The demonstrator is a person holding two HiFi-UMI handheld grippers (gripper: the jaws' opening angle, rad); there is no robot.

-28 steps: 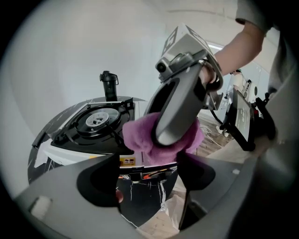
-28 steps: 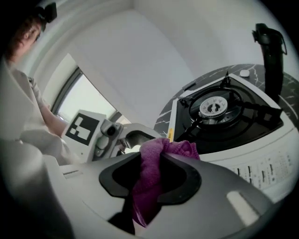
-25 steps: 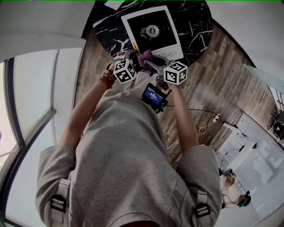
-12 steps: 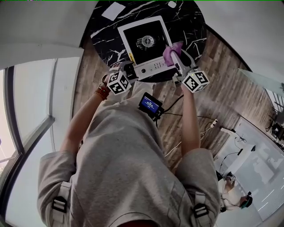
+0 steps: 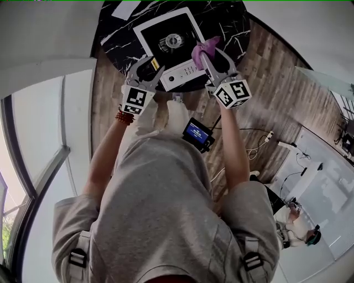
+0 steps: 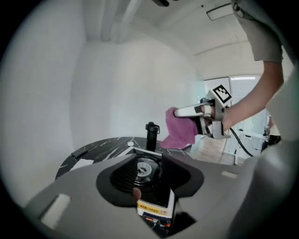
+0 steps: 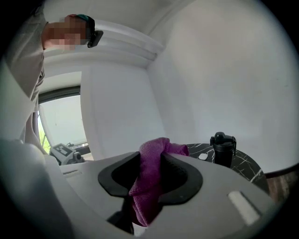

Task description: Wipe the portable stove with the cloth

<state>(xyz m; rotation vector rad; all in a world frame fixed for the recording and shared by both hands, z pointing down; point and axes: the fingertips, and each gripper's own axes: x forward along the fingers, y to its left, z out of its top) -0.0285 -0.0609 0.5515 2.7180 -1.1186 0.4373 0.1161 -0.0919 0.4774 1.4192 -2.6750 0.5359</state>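
Note:
The portable stove (image 5: pixel 166 33), white with a black top and a round burner, lies on a black marble table (image 5: pixel 235 27). My right gripper (image 5: pixel 206 51) is shut on a purple cloth (image 5: pixel 203 45) and holds it above the stove's right side; the cloth (image 7: pixel 154 149) hangs between its pads. My left gripper (image 5: pixel 150 65) hovers at the stove's front left corner. Its jaws have just been closing but stand apart, and the stove (image 6: pixel 156 203) with its yellow label shows in the gap. In the left gripper view the right gripper (image 6: pixel 187 112) and cloth (image 6: pixel 180 130) are behind the stove.
A black bottle (image 6: pixel 150 135) stands on the table behind the stove, also seen as the bottle (image 7: pixel 223 148) from the right. A white paper (image 5: pixel 126 8) lies at the table's far left. A small screen (image 5: pixel 197 132) hangs at the person's waist. Cables (image 5: pixel 260 149) run over the wooden floor.
Both grippers were together at the cloth by the table's near edge. The right carried the cloth out over the stove's right side. The left then rose to the stove's front left corner, jaws narrower.

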